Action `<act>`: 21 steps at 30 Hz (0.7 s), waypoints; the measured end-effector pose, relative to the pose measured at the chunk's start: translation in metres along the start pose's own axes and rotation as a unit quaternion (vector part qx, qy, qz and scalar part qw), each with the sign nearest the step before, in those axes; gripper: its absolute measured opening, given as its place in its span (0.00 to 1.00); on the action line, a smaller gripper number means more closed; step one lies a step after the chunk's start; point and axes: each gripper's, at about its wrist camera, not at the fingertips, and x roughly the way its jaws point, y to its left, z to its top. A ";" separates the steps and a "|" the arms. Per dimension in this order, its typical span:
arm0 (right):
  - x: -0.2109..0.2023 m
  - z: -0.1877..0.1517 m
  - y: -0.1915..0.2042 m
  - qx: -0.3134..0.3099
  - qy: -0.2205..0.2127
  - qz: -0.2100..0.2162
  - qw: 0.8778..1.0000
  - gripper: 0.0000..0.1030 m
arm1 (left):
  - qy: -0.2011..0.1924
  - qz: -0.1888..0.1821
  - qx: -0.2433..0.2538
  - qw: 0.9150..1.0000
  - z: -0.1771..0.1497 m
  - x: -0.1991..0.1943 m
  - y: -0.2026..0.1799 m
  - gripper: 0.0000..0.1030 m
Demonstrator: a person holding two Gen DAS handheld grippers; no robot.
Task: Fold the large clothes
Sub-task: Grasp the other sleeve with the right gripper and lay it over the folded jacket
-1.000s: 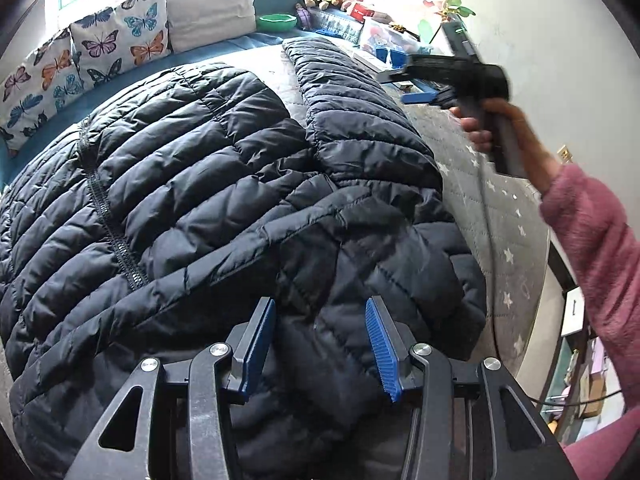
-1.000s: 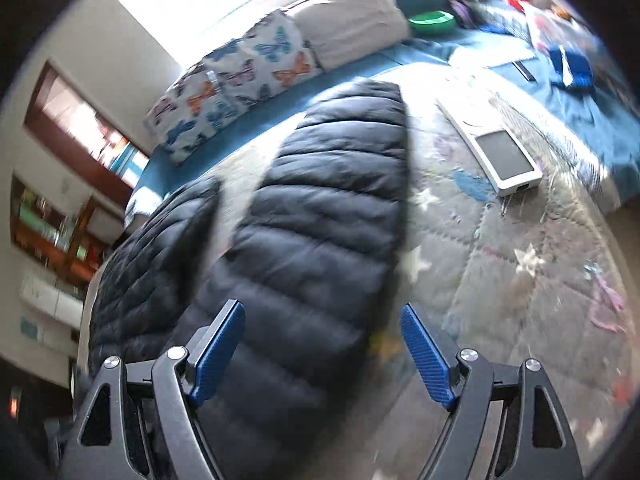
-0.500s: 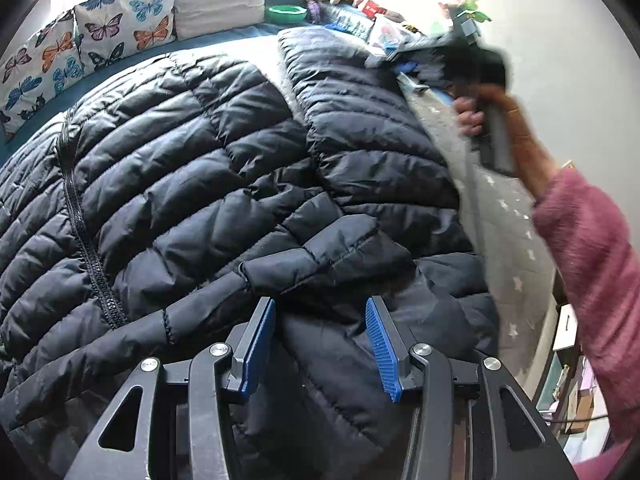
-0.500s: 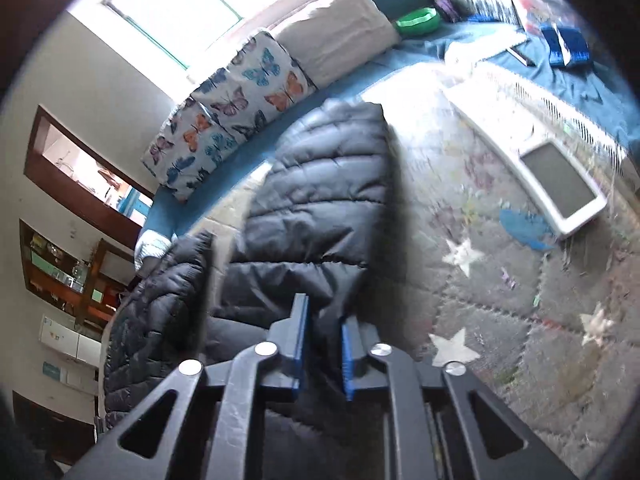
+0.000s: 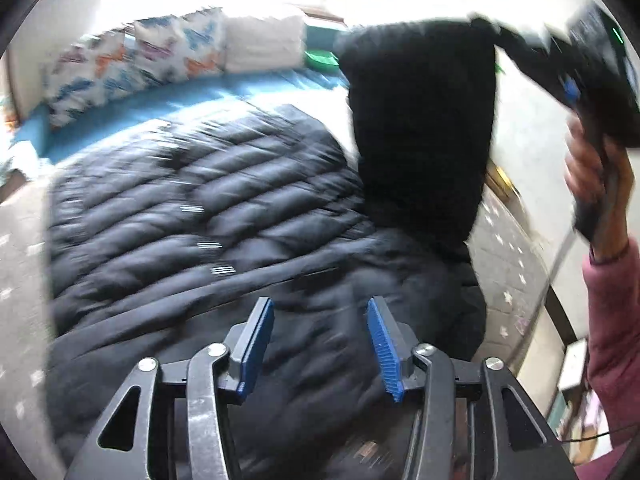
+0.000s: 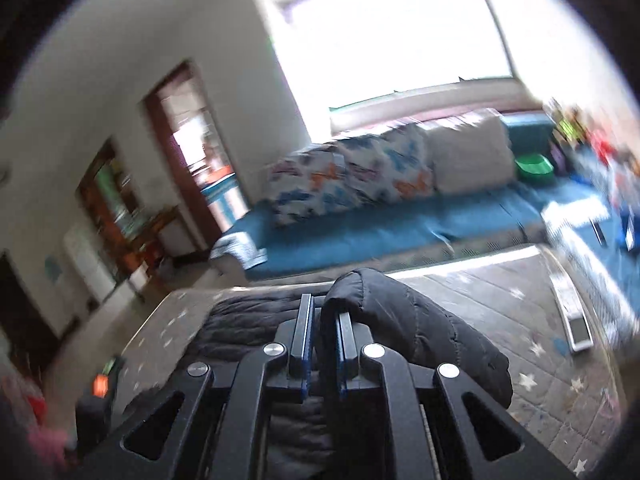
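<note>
a star-printed mat (image 6: 500, 300) fills the floor before a blue couch (image 6: 400, 236) with butterfly pillows (image 6: 348, 176) under a bright window (image 6: 392, 28). the right gripper (image 6: 322, 320) is clamped on the black jacket's sleeve (image 5: 420, 128), which blocks the wall; the left gripper (image 5: 320, 344), jaws just widening, hangs apart over the jacket (image 5: 180, 216).

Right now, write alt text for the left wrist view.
The right tool lifts a dark puffer jacket's sleeve off the star-patterned mat. The left tool hangs open over the jacket; butterfly cushions sit blurred behind.
</note>
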 end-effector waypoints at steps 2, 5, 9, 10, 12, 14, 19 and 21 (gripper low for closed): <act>-0.005 -0.013 0.046 -0.055 0.005 0.010 0.998 0.11 | -0.030 0.026 -0.018 0.999 -0.012 -0.034 0.023 0.62; -0.001 -0.045 0.111 -0.142 0.034 0.026 0.989 0.11 | -0.063 0.060 -0.047 0.995 -0.040 -0.085 0.063 0.62; 0.021 -0.115 0.179 -0.260 0.102 0.023 0.960 0.11 | -0.073 0.080 -0.084 0.991 -0.081 -0.121 0.104 0.63; 0.031 -0.133 0.189 -0.273 0.126 0.025 0.953 0.11 | -0.071 0.082 -0.090 0.990 -0.090 -0.126 0.114 0.63; 0.048 -0.171 0.199 -0.293 0.171 0.020 0.941 0.11 | -0.065 0.082 -0.101 0.989 -0.108 -0.130 0.127 0.63; 0.056 -0.195 0.203 -0.304 0.189 0.002 0.934 0.12 | -0.060 0.078 -0.109 0.989 -0.124 -0.130 0.134 0.63; 0.049 -0.200 0.187 -0.272 0.205 -0.008 0.940 0.19 | -0.060 0.074 -0.128 0.987 -0.144 -0.125 0.146 0.63; 0.037 -0.190 0.188 -0.250 0.199 0.002 0.948 0.19 | -0.069 0.072 -0.137 0.986 -0.148 -0.127 0.151 0.63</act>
